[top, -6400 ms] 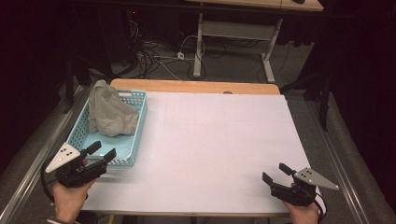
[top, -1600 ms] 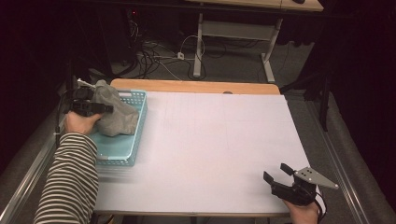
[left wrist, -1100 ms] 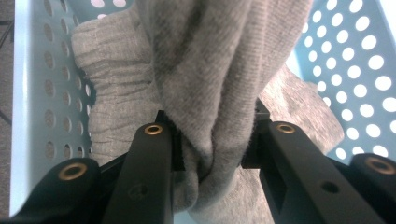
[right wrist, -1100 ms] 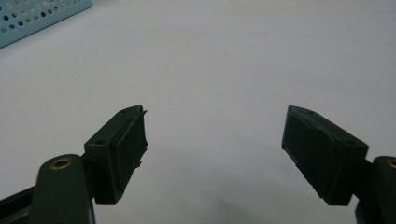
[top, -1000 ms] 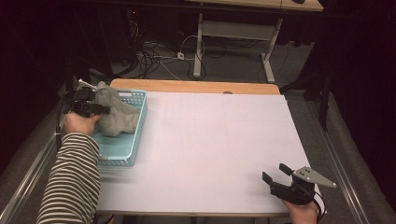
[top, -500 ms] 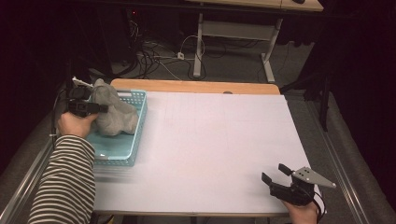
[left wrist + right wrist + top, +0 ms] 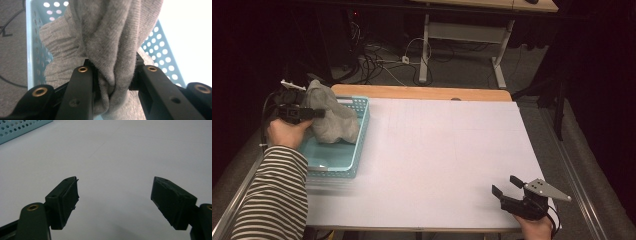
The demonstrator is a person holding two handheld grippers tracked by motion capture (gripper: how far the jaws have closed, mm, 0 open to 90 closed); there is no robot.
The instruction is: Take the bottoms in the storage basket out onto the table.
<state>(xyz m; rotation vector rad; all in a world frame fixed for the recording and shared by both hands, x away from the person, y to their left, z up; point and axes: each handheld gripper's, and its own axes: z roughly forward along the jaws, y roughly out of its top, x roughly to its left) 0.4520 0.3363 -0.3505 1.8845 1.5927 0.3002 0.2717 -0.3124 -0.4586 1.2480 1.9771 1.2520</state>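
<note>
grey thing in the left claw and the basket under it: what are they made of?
Cloth: looks like soft knit fabric, matte; fine ribbed weave and a gathered, ruffled edge show, and it bunches where the left claw pinches it. Fibre type can't be told.
Basket: most likely moulded plastic, pale teal, smooth with a slight sheen; the walls have regular rows of round holes.

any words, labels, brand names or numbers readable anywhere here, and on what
None: no text, label or number can be read on the grey knitted garment, the light blue perforated basket, the white table, the left gripper or the right gripper.
</note>
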